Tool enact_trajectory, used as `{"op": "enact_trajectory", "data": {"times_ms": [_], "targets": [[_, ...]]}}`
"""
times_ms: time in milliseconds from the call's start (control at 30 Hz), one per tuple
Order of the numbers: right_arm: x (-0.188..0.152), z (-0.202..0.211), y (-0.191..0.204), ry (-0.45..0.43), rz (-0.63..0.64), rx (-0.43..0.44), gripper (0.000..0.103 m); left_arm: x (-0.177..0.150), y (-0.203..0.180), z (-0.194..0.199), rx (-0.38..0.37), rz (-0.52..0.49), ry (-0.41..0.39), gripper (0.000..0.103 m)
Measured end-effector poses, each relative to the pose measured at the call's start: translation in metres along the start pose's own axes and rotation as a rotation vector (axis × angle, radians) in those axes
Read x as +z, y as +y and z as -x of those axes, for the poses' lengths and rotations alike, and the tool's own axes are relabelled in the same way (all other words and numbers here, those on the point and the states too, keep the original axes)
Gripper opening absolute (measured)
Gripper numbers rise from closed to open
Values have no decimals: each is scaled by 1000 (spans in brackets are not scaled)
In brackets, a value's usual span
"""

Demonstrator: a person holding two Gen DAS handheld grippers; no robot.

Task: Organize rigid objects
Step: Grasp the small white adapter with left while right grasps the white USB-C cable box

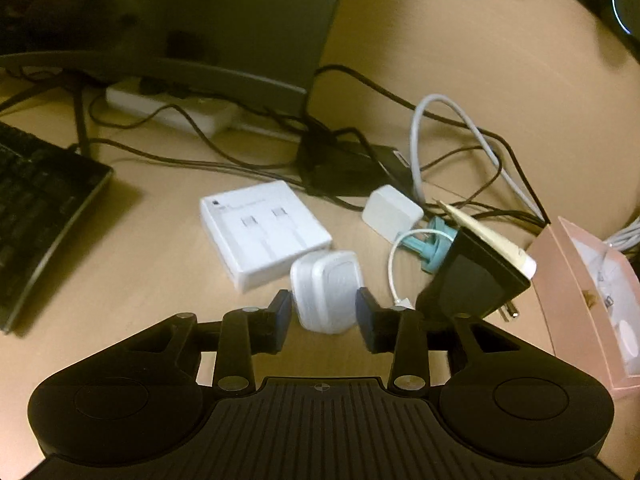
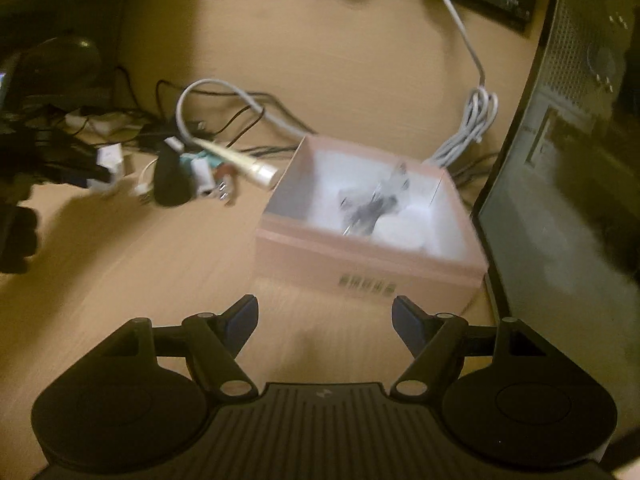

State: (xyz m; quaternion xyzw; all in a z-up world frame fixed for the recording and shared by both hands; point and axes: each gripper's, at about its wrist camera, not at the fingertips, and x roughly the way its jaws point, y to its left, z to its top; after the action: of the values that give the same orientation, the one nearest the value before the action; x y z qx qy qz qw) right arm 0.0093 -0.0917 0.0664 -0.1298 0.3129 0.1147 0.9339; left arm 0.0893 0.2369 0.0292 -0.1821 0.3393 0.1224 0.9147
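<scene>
The white charger (image 1: 326, 292) stands on the desk (image 1: 152, 264) between the left gripper (image 1: 323, 312) fingers, which are spread with a sliver of gap on each side, gripping nothing. Only the left wrist view shows the flat white cable box (image 1: 264, 232) just behind it and the keyboard (image 1: 36, 208) at the desk's left edge. The right wrist view alone shows inside the pink box (image 2: 360, 256), blurred contents, and the right gripper (image 2: 324, 320) wide open and empty.

The wooden worktop (image 1: 140, 272) carried a white flat box (image 1: 264, 232), chargers, tangled cables, a keyboard (image 1: 36, 208) left, a pink box (image 2: 372, 256) right.
</scene>
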Motion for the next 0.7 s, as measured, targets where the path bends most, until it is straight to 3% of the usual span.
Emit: {"op": "enact_trajectory", "data": {"times_ms": [167, 300, 400, 567, 700], "targets": [[-15, 4, 15, -9, 66, -29, 75, 6, -7, -7, 15, -47, -30, 41], [-16, 1, 24, -8, 85, 8, 77, 9, -11, -13, -2, -111, -50, 40], [-12, -3, 31, 5, 93, 37, 77, 9, -6, -11, -31, -104, -48, 35], [6, -10, 48, -29, 152, 102, 77, -7, 16, 22, -107, -113, -60, 24], [35, -23, 73, -80, 180, 167, 77, -25, 47, 62, -148, -68, -30, 24]]}}
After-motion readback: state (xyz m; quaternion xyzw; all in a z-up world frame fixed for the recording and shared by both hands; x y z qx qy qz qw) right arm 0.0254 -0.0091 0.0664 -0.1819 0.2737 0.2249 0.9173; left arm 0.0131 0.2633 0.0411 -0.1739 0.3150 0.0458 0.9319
